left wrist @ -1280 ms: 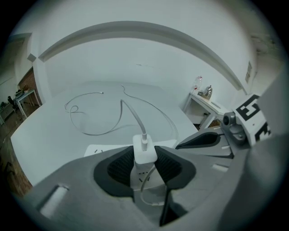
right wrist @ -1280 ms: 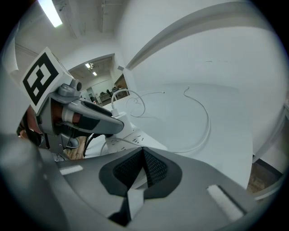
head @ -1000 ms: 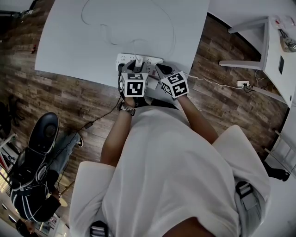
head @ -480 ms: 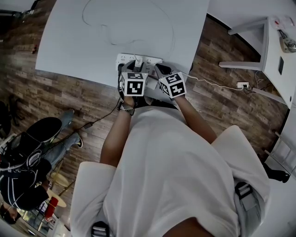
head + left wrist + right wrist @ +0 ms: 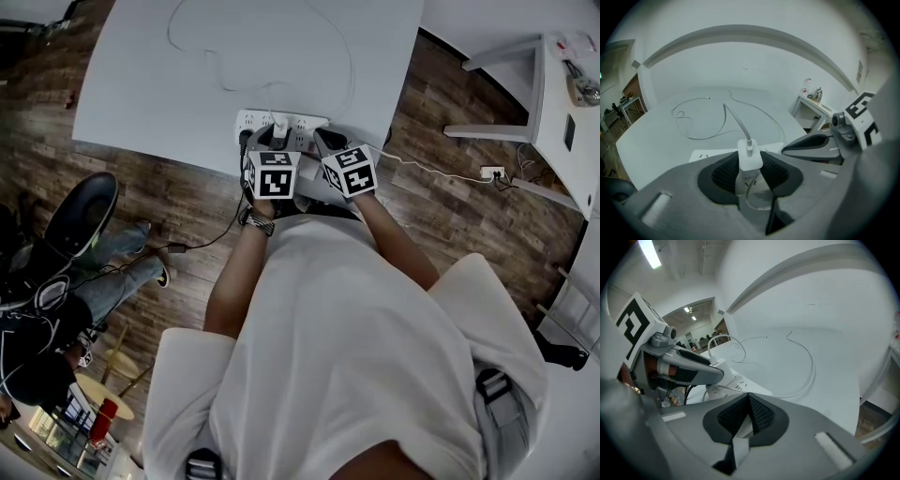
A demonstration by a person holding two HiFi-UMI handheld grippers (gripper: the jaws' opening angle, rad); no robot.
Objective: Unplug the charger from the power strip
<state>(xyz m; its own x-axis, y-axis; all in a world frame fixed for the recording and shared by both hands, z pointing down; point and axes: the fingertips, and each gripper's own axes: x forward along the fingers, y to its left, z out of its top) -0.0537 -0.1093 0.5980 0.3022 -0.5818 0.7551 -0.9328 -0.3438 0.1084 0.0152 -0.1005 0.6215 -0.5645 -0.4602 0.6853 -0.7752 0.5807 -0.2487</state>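
A white desk [image 5: 141, 84] stands on a wood floor [image 5: 169, 202], and the person in a white shirt [image 5: 347, 337] leans over its near edge with both arms forward. A white power strip [image 5: 247, 119] lies along that near edge. The left gripper [image 5: 277, 133] hangs over the middle of the strip, pointing down at a slant, and the right gripper [image 5: 749, 401] is just beside it, toward the strip's right end. The left fingers [image 5: 724, 173] are set fairly wide and press on both sides of the white charger [image 5: 750, 160], which stands upright on the strip. The right fingers [image 5: 761, 416] are closed tip against tip. A thin white cable [image 5: 736, 119] leaves the charger's top and loops loosely across the desk.
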